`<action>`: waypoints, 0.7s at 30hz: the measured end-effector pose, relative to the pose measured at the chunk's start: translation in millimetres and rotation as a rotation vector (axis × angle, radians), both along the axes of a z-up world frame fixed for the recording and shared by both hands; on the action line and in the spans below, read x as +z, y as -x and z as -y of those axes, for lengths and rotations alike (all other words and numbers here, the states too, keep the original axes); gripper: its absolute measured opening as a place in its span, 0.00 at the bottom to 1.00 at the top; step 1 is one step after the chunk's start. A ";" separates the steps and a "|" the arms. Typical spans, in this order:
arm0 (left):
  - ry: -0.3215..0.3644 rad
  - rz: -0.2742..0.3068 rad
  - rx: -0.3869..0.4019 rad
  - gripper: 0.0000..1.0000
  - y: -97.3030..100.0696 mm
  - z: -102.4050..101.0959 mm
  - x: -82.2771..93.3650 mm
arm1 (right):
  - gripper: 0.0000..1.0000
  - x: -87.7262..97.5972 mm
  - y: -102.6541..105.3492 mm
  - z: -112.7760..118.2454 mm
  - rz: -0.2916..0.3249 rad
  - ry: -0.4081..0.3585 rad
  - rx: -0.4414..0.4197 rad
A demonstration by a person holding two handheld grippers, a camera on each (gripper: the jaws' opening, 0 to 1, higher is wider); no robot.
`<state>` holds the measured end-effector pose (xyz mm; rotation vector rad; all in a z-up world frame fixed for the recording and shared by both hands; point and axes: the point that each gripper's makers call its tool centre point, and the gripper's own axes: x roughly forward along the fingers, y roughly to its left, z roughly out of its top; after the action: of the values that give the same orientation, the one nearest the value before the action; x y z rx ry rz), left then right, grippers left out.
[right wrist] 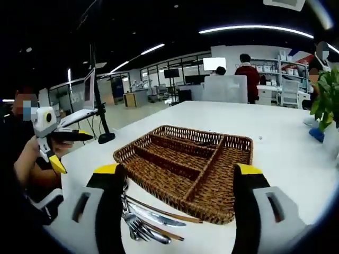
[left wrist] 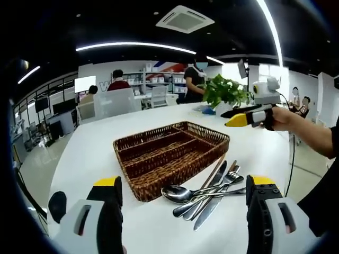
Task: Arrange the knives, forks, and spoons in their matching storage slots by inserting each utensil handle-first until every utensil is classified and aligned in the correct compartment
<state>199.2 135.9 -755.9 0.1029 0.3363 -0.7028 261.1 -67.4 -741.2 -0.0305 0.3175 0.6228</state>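
Note:
A brown wicker cutlery basket [left wrist: 139, 146] with long divided slots lies on the white table [left wrist: 90, 153]. Right beside its near corner sits a loose pile of utensils [left wrist: 209, 191]: spoons, knives and forks, some with wooden handles. My left gripper [left wrist: 185, 182] hovers low in front of the basket and pile, jaws wide open and holding nothing. My right gripper [left wrist: 236, 117] is held in a hand above the table beyond the pile. From the right gripper view, the basket [right wrist: 159, 161] lies ahead, the utensils [right wrist: 151, 219] lie at its left, and my right gripper [right wrist: 178, 169] is open and holding nothing.
A potted green plant [left wrist: 225, 91] stands behind the basket, with a blue object at its foot. A black stand with a laptop [right wrist: 90, 106] rises at the table's far edge. People, chairs and shelves fill the office behind. The person's arm [left wrist: 312, 135] reaches in.

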 end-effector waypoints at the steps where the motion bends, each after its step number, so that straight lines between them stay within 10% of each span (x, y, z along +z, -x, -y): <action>1: -0.001 0.000 -0.002 0.99 0.8 -0.2 0.6 | 0.92 1.5 5.8 0.4 0.005 0.000 -0.003; 21: 0.008 -0.017 0.005 0.98 19.5 -6.7 3.7 | 1.00 -13.7 72.9 20.6 -0.040 0.061 0.021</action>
<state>179.7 142.6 -752.2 0.0887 0.3504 -0.7003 188.2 -88.0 -754.9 -0.0804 0.3753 0.6348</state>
